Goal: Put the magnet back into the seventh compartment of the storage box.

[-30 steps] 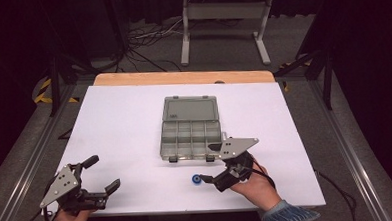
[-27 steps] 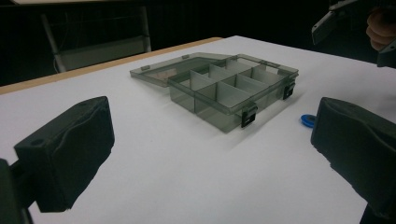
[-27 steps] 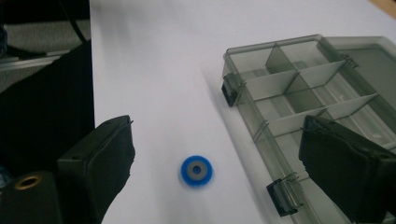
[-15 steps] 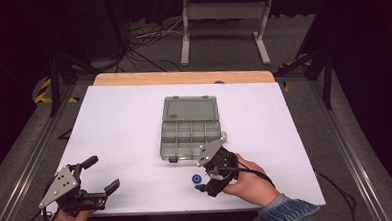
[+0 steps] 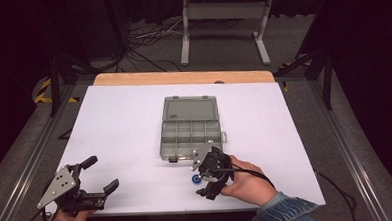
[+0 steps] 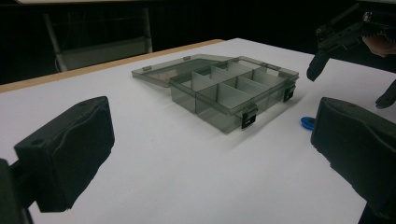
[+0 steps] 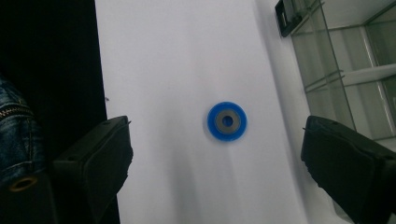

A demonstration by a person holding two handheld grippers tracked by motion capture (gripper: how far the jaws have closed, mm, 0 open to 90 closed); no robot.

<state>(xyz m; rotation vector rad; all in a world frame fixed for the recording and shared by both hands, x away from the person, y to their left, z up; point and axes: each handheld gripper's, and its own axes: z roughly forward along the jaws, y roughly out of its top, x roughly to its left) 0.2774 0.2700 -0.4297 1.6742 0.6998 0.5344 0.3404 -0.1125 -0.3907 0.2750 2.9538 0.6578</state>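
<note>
While right tongs (image 7: 217, 154) gape empty | blue wheel (image 7: 227, 121) lies between jaws, untouched

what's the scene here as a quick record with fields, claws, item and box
item: blue ring with grey centre, flat on the white table, near the box's front edge
right claw: open, jaws either side of the ring, not touching it
left claw: open, holding nothing, at the table's near left corner
box: clear compartment box, lid open, compartments look empty

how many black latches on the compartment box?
2. Both sit on the near front wall of the open compartment box: one latch toward the left corner, the other latch near the right corner, close to the blue disc.
</note>
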